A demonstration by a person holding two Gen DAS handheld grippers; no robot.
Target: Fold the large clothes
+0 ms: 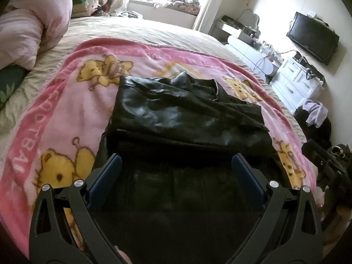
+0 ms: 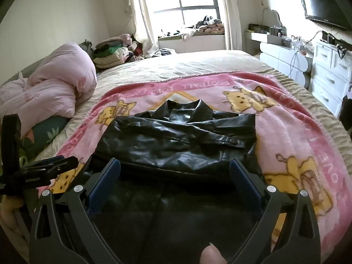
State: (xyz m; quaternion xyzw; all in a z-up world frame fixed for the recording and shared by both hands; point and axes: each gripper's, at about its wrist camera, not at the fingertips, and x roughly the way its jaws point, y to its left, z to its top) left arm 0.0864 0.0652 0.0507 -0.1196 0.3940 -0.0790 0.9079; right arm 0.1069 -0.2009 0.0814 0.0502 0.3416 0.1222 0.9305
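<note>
Showing both grippers, left (image 1: 176,165) and right (image 2: 175,169), spread wide and empty over the half-folded black jacket (image 2: 176,138) on the pink blanket (image 2: 286,136). The stiff, glossy leather may slip from a shallow pinch or spring open, undoing the fold.

Glossy leather jacket (image 2: 176,140), fuzzy fleece blanket (image 2: 292,132)
</note>
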